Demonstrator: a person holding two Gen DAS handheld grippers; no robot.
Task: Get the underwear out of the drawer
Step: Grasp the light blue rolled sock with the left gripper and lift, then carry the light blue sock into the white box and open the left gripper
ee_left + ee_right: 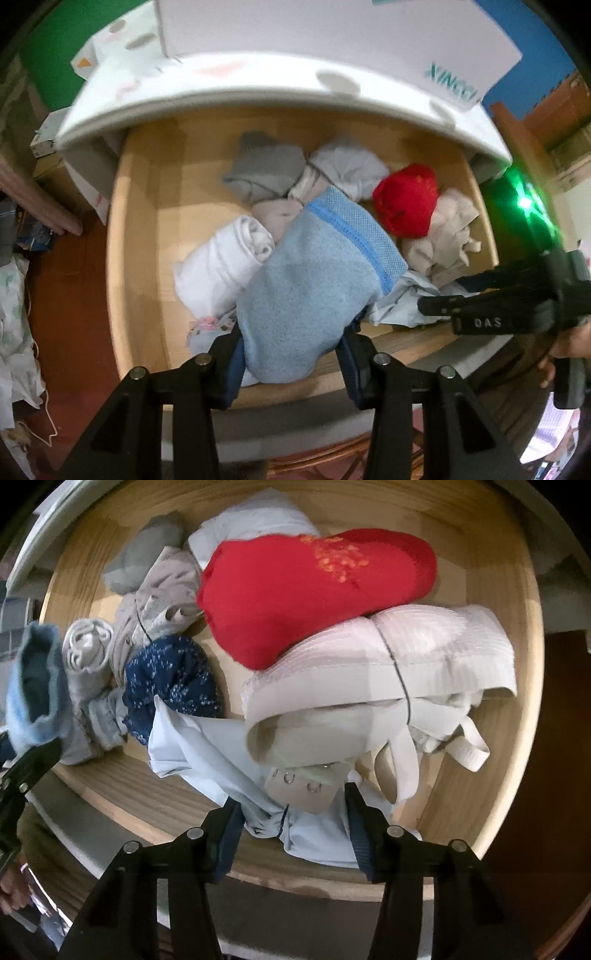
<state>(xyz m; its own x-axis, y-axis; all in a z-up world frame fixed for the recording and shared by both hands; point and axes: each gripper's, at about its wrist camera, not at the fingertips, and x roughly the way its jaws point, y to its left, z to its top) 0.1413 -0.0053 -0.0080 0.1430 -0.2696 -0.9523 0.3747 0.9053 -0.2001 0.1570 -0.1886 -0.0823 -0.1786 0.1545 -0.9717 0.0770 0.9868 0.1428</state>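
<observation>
Left claw (291,354) grips blue fleece (306,295); red bundle (404,201) behind.

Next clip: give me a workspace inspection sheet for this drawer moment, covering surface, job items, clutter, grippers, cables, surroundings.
Surface: open light wooden drawer, floor partly bare.
Job's things: fluffy light-blue garment with mesh band; red bundle with orange print; beige bra; pale-blue cloth; navy speckled roll; white roll; grey pieces.
Clutter: white cardboard box on the cabinet top.
Grippers: left gripper straddles the fluffy garment, grip unclear; right gripper open around the pale-blue cloth.
Cables: thin white cord on the floor.
Surroundings: red-brown floor, green wall.
</observation>
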